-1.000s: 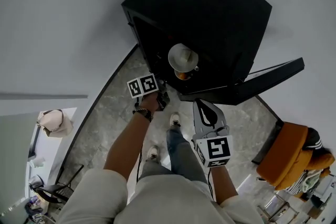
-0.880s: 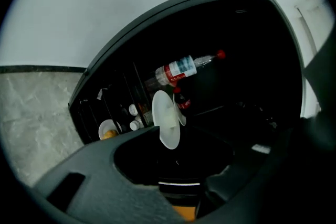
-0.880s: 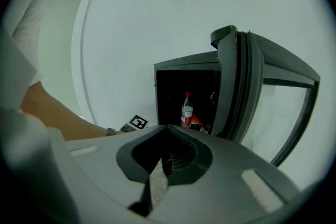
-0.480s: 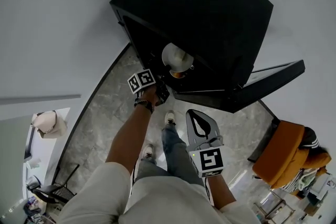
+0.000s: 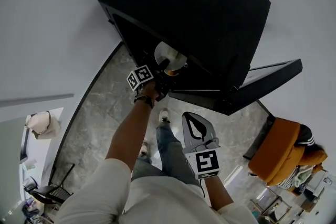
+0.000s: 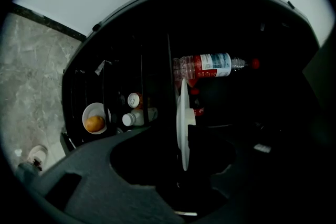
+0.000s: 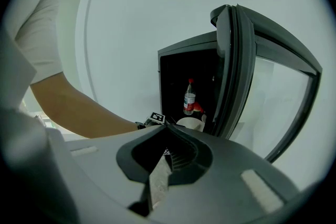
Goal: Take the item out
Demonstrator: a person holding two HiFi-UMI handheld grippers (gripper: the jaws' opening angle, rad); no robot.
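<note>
A black mini fridge [image 5: 199, 2] stands open, its door [image 5: 262, 81] swung to the right. On a shelf inside sits a white dish [image 5: 168, 54], seen edge-on in the left gripper view [image 6: 182, 128] and as a white cup shape [image 7: 191, 123] in the right gripper view. My left gripper [image 5: 163, 68] reaches into the fridge and its jaws are opening, with the dish's rim in the gap [image 6: 184, 160] and no pad pressing on it. My right gripper [image 5: 197, 126] hangs shut and empty in front of the fridge.
Inside the fridge are a water bottle with a red label [image 6: 210, 65], a small bowl holding an orange [image 6: 94, 119], a can [image 6: 135, 99] and a white bottle [image 6: 128, 119]. An orange bag [image 5: 273, 152] lies on the marble floor [image 5: 100, 113] at the right.
My left gripper has moved forward into the fridge, up to the white dish. My right gripper has drawn back toward my body.
</note>
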